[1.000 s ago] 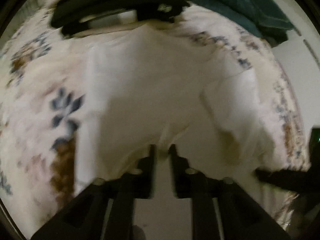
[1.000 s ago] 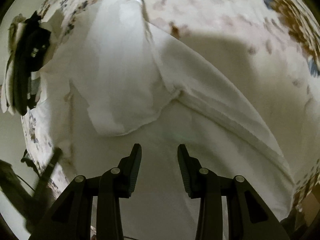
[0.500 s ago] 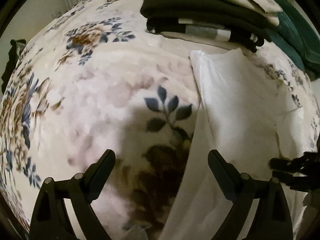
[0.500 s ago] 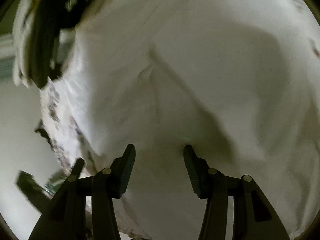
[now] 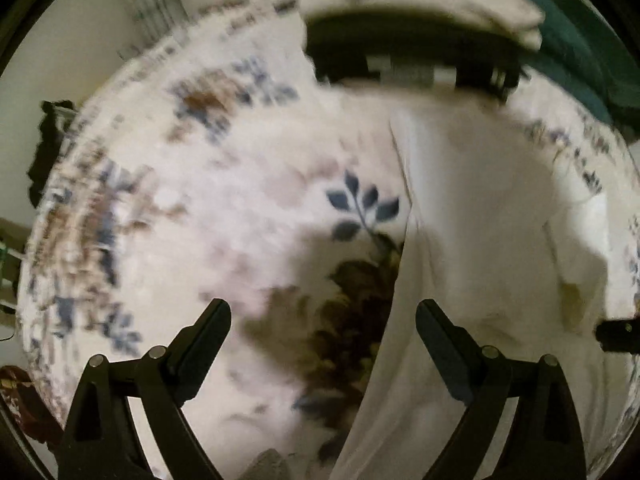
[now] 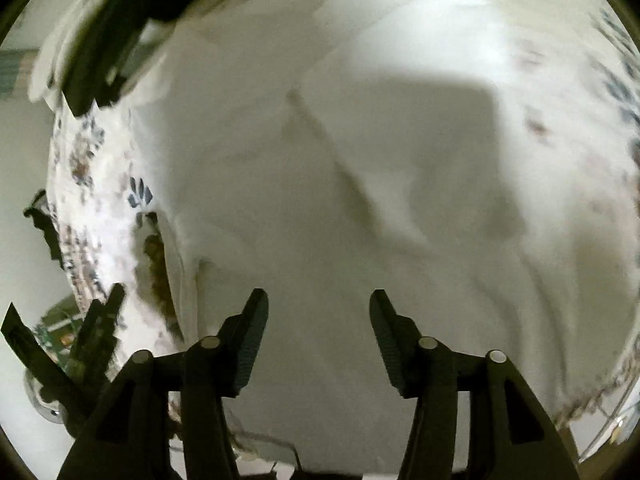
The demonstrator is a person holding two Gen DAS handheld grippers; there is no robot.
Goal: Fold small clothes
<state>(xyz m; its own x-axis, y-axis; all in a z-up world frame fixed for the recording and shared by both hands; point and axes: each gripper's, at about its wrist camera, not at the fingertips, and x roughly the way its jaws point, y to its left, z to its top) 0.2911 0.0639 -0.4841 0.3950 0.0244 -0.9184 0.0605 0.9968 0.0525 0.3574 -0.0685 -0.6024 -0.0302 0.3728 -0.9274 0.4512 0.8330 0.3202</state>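
A white garment (image 5: 480, 216) lies partly folded on a floral blanket (image 5: 200, 208). It fills most of the right wrist view (image 6: 360, 160), with a fold crease across its middle. My left gripper (image 5: 323, 322) is wide open and empty, above the garment's left edge and the blanket. My right gripper (image 6: 319, 312) is open and empty, just above the white cloth. The left gripper also shows at the lower left of the right wrist view (image 6: 96, 320), and the right gripper's tip shows at the right edge of the left wrist view (image 5: 618, 334).
A stack of folded clothes, dark and cream (image 5: 420, 40), sits at the far end of the blanket, with a teal cloth (image 5: 580, 52) beside it. The stack shows at the upper left in the right wrist view (image 6: 120, 32). Blanket edges drop off to pale floor.
My left gripper opened wide, let go of the white garment and drew left over the blanket. My right gripper swung over the middle of the garment and stayed open.
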